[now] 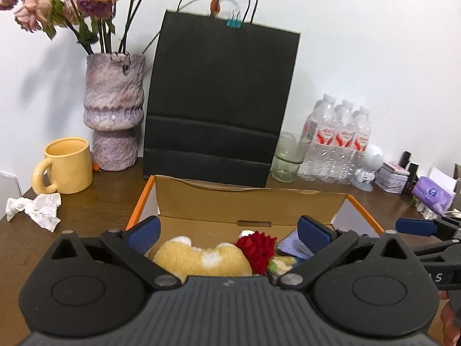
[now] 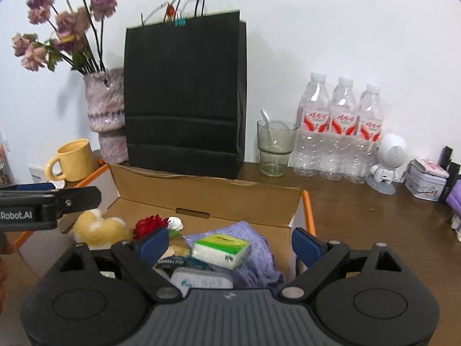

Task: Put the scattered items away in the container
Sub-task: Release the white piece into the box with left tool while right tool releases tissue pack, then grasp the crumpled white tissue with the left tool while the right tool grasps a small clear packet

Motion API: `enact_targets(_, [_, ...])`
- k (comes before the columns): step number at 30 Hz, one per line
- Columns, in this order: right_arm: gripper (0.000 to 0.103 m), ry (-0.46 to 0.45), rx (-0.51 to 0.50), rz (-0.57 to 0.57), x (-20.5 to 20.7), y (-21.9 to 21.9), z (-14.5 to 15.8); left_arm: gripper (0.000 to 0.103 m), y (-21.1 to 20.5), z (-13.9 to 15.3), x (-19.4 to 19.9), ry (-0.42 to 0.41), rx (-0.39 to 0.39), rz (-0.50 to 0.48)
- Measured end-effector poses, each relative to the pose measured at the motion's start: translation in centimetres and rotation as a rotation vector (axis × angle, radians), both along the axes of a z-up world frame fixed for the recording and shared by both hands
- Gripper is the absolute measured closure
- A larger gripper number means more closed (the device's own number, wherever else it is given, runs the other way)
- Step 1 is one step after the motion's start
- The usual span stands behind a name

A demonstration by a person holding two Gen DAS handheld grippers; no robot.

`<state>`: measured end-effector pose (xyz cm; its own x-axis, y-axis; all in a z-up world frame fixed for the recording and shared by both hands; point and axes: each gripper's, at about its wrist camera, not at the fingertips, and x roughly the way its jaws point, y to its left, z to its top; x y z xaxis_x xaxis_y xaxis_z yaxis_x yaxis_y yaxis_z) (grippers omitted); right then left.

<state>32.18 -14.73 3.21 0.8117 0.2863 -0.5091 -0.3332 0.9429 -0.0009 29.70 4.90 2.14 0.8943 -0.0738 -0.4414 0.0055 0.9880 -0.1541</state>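
Both units are hovering over the open cardboard box (image 2: 207, 199), which is sitting on the brown bench (image 2: 360, 216) in front of the black paper bag (image 2: 184, 98).

Left hand-held gripper (image 1: 229, 230): fingers spread wide, nothing between them, pointing down into the box over the yellow plush toy (image 1: 198, 259) and red flower (image 1: 256, 248).

Right hand-held gripper (image 2: 229, 242): also spread wide and empty, sitting over the right half of the box. The green tissue pack (image 2: 222, 249) is lying on the purple cloth (image 2: 253, 259) inside the box, below the gap, not pinched. A blue-and-white packet (image 2: 201, 281) is lying nearer the camera, blurred, can't read it.

Crumpled white paper (image 1: 34, 209) is lying on the bench left of the box, beside the yellow mug (image 1: 67, 165).

Behind: vase with dried flowers (image 1: 113, 109), glass tumbler (image 2: 273, 148), water bottles (image 2: 340, 127), small white robot figure (image 2: 387, 161), tin (image 2: 426, 181).
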Motion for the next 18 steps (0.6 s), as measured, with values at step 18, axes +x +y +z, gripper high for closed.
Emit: enact_targets(18, [0.011,0.055,0.014,-0.016,-9.4,-5.3,-3.4,0.000,-2.2,-2.8,-10.0,0.036,0.018,-0.070])
